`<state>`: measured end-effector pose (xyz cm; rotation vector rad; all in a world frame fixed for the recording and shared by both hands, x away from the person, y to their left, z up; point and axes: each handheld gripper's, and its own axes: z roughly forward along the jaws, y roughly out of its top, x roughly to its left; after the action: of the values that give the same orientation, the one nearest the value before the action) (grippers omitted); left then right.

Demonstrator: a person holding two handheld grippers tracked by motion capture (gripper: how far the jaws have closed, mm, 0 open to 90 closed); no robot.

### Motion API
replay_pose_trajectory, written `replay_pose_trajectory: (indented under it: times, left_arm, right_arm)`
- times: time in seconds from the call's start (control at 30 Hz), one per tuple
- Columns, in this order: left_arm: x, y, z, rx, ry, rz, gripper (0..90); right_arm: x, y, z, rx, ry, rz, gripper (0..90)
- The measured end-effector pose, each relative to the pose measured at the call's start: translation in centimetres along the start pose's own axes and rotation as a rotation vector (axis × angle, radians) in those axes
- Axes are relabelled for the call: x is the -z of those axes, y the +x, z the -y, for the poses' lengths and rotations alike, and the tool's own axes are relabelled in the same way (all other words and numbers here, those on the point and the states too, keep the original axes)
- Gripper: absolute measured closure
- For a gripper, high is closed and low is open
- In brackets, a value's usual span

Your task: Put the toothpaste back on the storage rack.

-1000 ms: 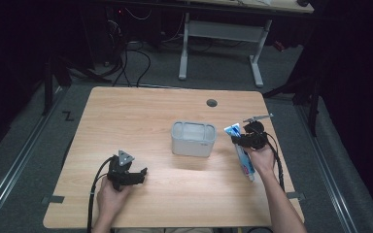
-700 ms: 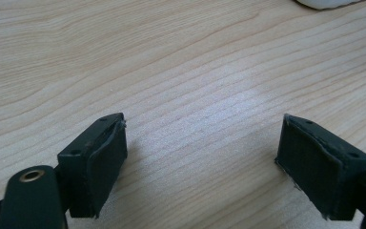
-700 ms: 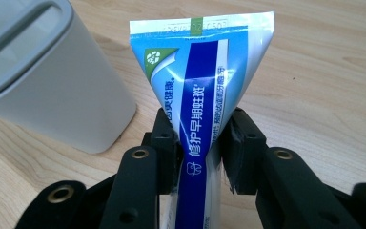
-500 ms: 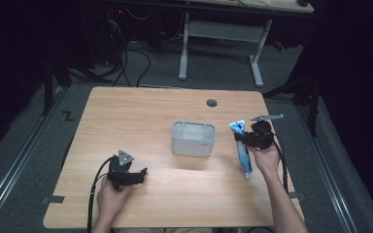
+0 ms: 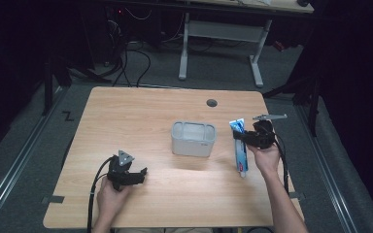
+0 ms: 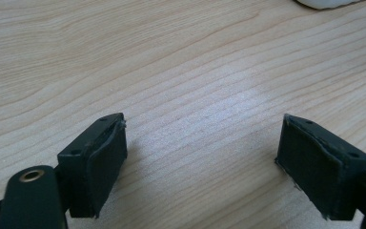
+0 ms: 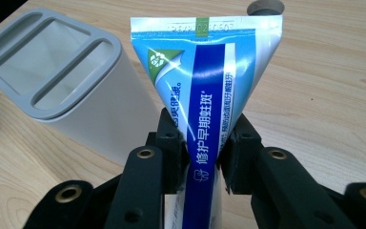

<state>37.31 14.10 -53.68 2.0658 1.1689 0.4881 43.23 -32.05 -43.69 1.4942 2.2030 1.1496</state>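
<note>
Right hand-held gripper [image 7: 202, 157] pinches a toothpaste tube [image 7: 205, 95] near its flat crimped end, jaws pressed onto both sides after just closing in on it. In the high view the tube [image 5: 240, 145] lies on the desk [image 5: 141, 116] at the right side, crimped end pointing away from the person, cap end toward them, just right of a grey holder [image 5: 193, 139] with slotted top, not touching it. Left hand-held gripper [image 5: 143, 171] rests on the desk at front left, jaws spread wide with bare wood between them, well apart from the holder. Round cable hole [image 5: 211, 103] beyond the holder.
</note>
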Motion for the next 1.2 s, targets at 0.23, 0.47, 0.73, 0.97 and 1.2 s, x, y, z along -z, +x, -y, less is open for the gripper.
replay_pose_trajectory:
  times: [0.23,0.47,0.73,0.97,1.2]
  left_arm:
    - [0.0,0.0,0.0,0.0,0.0,0.0,17.5]
    - [0.0,0.0,0.0,0.0,0.0,0.0,17.5]
    - [0.0,0.0,0.0,0.0,0.0,0.0,17.5]
    - [0.0,0.0,0.0,0.0,0.0,0.0,17.5]
    - [0.0,0.0,0.0,0.0,0.001,0.0,17.5]
  right_arm:
    - [0.6,0.6,-0.4,0.014,-0.02,-0.008,72.5]
    - [1.1,0.9,-0.8,-0.001,-0.052,-0.051,72.7]
    - [1.8,1.6,-1.3,0.02,-0.075,-0.06,72.7]
    - [2.4,1.9,-1.9,0.023,-0.102,-0.084,72.7]
    - [2.9,2.6,-2.7,0.04,-0.126,-0.084,72.8]
